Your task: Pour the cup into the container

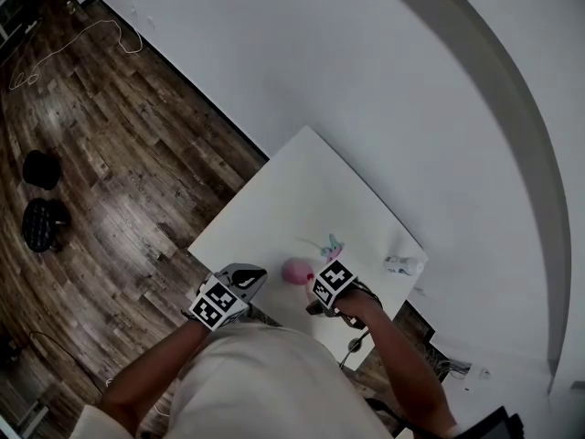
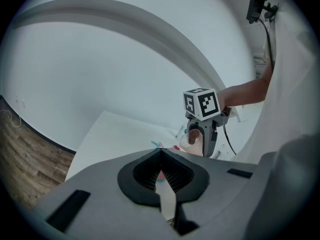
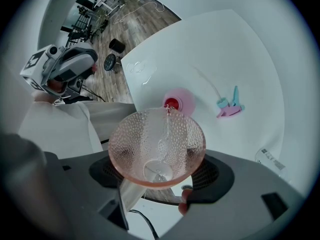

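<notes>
My right gripper (image 3: 159, 168) is shut on a pink dimpled glass cup (image 3: 156, 146), tipped forward over the white table (image 3: 220, 54). A thin stream of clear liquid (image 3: 166, 118) runs from its rim toward a small pink container (image 3: 174, 102) with a red inside, just beyond the cup. In the head view the container (image 1: 295, 271) sits near the table's front edge, right beside the right gripper (image 1: 322, 293). The left gripper (image 1: 242, 282) hangs at the table's front edge, left of the container, shut on nothing. From the left gripper view the cup (image 2: 195, 140) shows under the marker cube (image 2: 201, 103).
A teal and pink clip-like object (image 3: 229, 106) lies on the table right of the container. A small clear item (image 1: 402, 265) sits near the table's right edge. Some spilled drops (image 3: 140, 71) glisten at the far left corner. Wood floor (image 1: 110, 181) and a white wall surround the table.
</notes>
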Available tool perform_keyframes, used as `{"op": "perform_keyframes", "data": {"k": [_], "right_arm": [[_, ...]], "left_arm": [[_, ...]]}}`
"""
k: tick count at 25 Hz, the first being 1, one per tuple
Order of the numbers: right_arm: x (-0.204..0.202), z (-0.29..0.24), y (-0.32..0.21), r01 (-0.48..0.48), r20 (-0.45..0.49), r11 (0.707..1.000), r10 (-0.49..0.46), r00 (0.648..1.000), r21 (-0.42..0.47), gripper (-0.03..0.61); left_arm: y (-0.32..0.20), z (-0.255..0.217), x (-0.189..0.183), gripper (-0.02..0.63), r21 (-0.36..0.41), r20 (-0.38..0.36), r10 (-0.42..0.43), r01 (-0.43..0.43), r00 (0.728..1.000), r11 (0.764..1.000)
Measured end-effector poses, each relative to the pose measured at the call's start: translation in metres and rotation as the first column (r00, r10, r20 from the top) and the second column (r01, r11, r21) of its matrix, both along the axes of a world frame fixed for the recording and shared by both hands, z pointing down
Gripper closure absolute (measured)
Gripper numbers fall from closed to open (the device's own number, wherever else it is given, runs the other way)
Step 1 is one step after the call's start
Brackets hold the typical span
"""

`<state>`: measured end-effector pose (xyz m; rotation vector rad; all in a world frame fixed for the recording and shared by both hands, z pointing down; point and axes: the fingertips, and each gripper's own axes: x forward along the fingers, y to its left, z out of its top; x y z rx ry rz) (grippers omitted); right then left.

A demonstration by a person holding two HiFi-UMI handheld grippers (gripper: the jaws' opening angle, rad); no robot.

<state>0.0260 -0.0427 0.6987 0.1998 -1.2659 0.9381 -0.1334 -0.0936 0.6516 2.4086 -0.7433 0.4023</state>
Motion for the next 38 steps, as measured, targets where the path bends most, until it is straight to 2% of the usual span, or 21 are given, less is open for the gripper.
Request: {"op": "perform_keyframes", "data": {"k": [38], "right_arm": [[0.006, -0.001, 0.0, 0.001, -0.041, 0.998, -0.003, 0.999, -0.059, 0.216]], "left_arm": [[0.01, 0.004, -0.009, 0.604, 0.005, -0.006, -0.017, 0.017, 1.0, 1.0]]}}
